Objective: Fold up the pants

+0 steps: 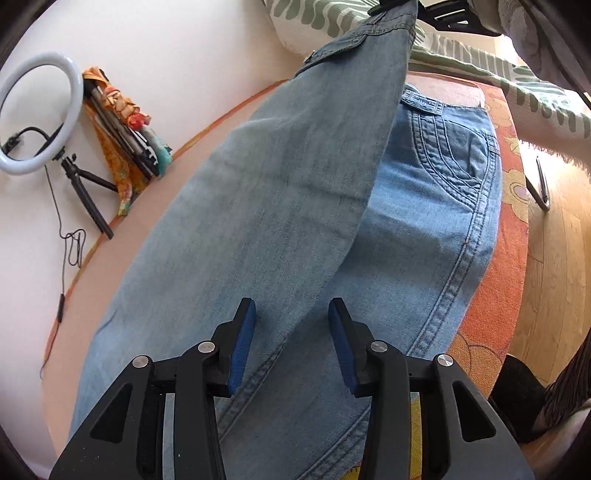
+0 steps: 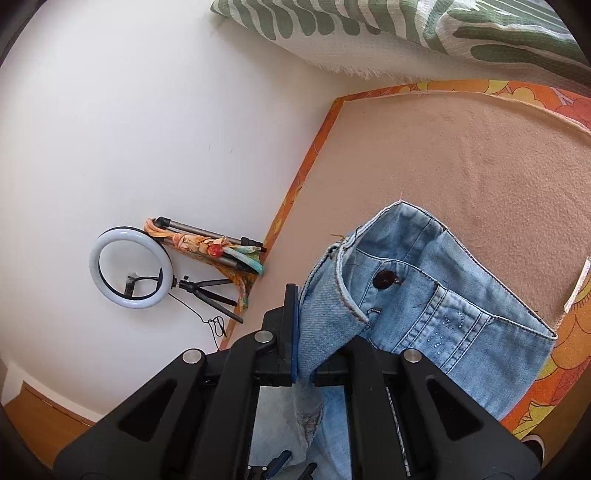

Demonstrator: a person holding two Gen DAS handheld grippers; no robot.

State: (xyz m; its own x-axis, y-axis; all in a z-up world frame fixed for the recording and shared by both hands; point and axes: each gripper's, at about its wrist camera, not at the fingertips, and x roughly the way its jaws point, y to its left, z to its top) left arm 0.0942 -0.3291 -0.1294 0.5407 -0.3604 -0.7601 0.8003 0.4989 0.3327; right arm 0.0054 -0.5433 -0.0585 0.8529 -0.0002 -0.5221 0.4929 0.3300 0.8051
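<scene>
Light blue denim pants (image 1: 424, 229) lie on a peach blanket. One part hangs lifted over the rest. The brown-buttoned waistband (image 2: 413, 291) is raised.

One pair of pants (image 1: 258, 206), two grippers (image 1: 291, 343) (image 2: 303, 363), one ring light (image 2: 131, 266), one folded tripod (image 2: 210, 240), one green-patterned cloth (image 2: 369, 33).

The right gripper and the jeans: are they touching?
Touching. The right wrist view shows the right gripper with its jaws clamped on the jeans near the waistband.
</scene>
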